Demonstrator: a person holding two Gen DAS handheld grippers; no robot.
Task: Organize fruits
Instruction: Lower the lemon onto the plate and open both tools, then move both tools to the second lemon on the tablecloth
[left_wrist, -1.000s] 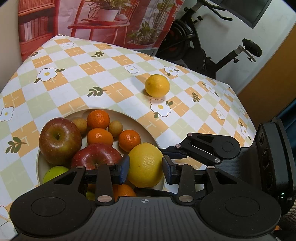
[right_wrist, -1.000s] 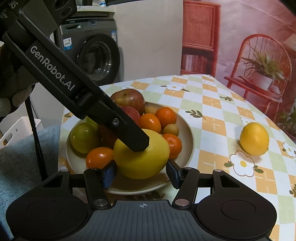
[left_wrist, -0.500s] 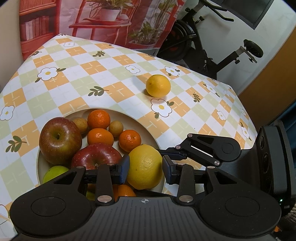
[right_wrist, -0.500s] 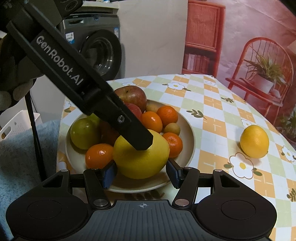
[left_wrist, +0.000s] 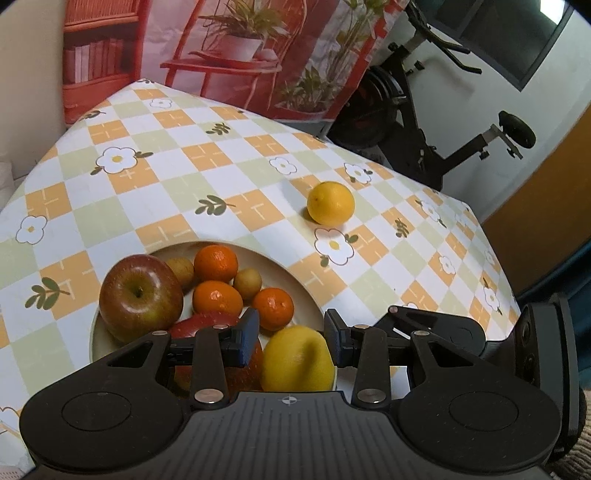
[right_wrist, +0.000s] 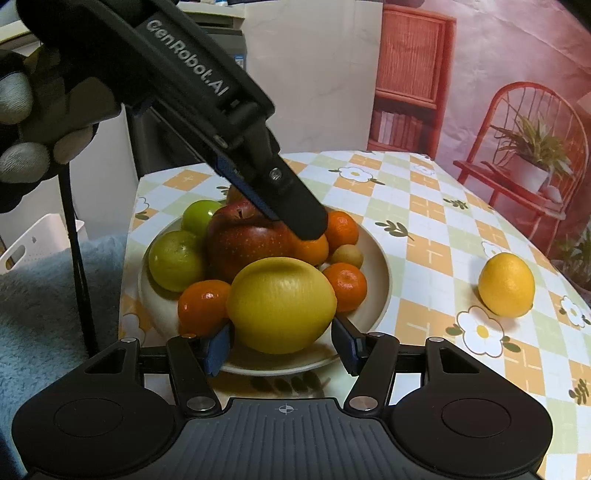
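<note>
The right gripper (right_wrist: 282, 341) sits at the near rim of the plate (right_wrist: 382, 266), its fingers either side of the big yellow lemon (right_wrist: 281, 304), which lies at the front of the plate. The blue pads look right at the lemon's sides, but whether they press on it I cannot tell. To do this step well, I would say: close squarely across the widest part, then lift straight up before moving away, since the skin is rounded and could slip out forward.

The left gripper (left_wrist: 291, 338) hangs over the heap with its fingers apart and nothing between them (in the right view its tip hovers just above the red apple (right_wrist: 247, 240) and an orange (right_wrist: 312, 249)). It crowds the space over the plate and should keep clear of the lift.

A small orange (right_wrist: 202, 302) touches the lemon's left side, another (right_wrist: 347, 288) its right; either may roll once the lemon goes. A second lemon (right_wrist: 506, 285) lies alone on the table (right_wrist: 424, 221), well apart.
</note>
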